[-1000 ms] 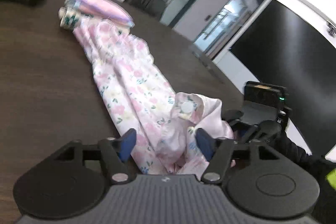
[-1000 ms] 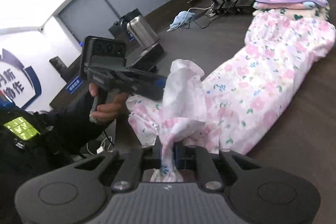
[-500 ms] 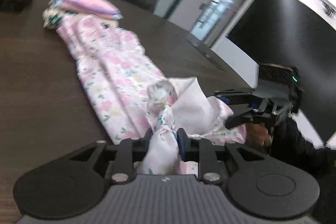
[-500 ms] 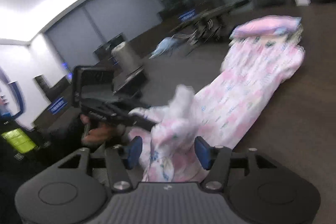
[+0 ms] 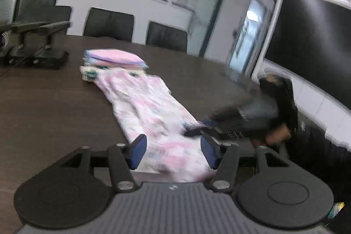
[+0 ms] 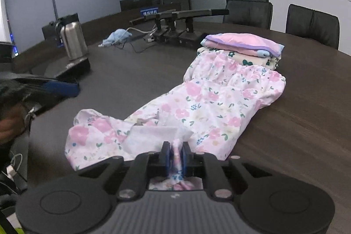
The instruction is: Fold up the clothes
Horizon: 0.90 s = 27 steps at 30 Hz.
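A pink floral garment (image 5: 153, 106) (image 6: 210, 98) lies stretched out on the dark wooden table (image 5: 43, 113), its far end against a stack of folded clothes (image 5: 114, 58) (image 6: 241, 43). My left gripper (image 5: 173, 144) hovers over the garment's near end. Its jaws are opening; cloth lies between them, but the pads do not press on it. My right gripper (image 6: 175, 148) is closing, and its blue pads pinch a bunched strip of the garment's near end. The left wrist view is blurred, with the right hand a dark smear beside the cloth.
A steel flask (image 6: 73, 41), a blue cloth (image 6: 118, 36) and black stands with cables (image 6: 175, 23) (image 5: 43, 52) sit farther back on the table. Dark chairs (image 5: 109, 24) (image 6: 311, 23) line the far edge. A large black screen (image 5: 307, 36) hangs on the right wall.
The left gripper closed on bunched fabric, then let it go and opened. The right gripper opened, then shut on the near end again. The raised cloth now lies lower on the table.
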Available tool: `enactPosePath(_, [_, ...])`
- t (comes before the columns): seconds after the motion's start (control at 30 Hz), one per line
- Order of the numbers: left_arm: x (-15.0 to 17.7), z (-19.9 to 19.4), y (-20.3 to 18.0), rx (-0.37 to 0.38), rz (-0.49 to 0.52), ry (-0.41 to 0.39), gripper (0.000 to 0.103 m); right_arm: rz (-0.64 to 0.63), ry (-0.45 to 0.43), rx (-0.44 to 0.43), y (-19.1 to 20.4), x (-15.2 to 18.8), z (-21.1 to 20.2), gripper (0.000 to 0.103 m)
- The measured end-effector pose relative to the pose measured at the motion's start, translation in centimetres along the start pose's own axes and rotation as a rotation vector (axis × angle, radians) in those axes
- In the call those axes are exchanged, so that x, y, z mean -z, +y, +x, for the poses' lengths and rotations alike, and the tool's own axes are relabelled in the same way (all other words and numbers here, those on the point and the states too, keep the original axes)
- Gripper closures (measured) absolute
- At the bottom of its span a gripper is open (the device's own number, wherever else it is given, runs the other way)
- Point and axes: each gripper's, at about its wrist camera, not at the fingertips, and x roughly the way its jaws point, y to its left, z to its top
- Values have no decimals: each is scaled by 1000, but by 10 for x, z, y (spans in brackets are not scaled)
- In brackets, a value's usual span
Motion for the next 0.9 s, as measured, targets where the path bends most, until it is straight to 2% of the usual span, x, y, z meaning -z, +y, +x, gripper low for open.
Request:
enactPosePath(0.1, [15, 17, -11, -95, -20, -8, 41, -13, -28, 46, 5, -5, -10, 89])
enactPosePath(0.17, [26, 22, -13, -145, -57, -30, 41, -14, -92, 95, 7, -6, -34, 77])
enactPosePath(0.2, [30, 22, -15, -156, -67, -32, 41, -7, -134, 108, 7, -3, -47, 68])
enactPosePath(0.23, [31, 21, -17, -163, -82, -40, 42, 14, -181, 110, 5, 3, -63, 64])
enactPosePath(0.3, [31, 18, -16, -173, -123, -58, 41, 71, -259, 102, 6, 19, -93, 63])
enactPosePath(0.37, [30, 22, -11, -199, -161, -31, 41, 111, -315, 98, 17, 39, -113, 54])
enactPosePath(0.43, [29, 22, -8, -217, -189, -26, 41, 151, -327, 96, 31, 56, -116, 37])
enactPosePath(0.5, [30, 20, -9, -231, -210, -33, 34, 170, -301, 98, 46, 67, -109, 29])
enactPosePath(0.63, [31, 22, -16, -236, -209, -16, 32, 198, -237, 170, 58, 68, -81, 29])
enactPosePath(0.67, [30, 23, -14, -233, -233, -10, 37, 209, -238, 197, 58, 65, -77, 31])
enactPosePath(0.7, [29, 24, -12, -229, -256, -4, 43, 214, -244, 220, 59, 62, -74, 38])
enactPosePath(0.73, [28, 25, -8, -221, -285, 1, 59, 216, -249, 237, 61, 58, -71, 46])
enactPosePath(0.77, [27, 25, -3, -208, -320, 3, 69, 226, -252, 246, 61, 55, -67, 49])
enactPosePath(0.83, [25, 22, 3, -166, -360, -8, 77, 269, -254, 222, 56, 52, -58, 57])
enactPosePath(0.9, [26, 19, 9, -126, -406, -24, 78, 345, -243, 197, 47, 50, -49, 62])
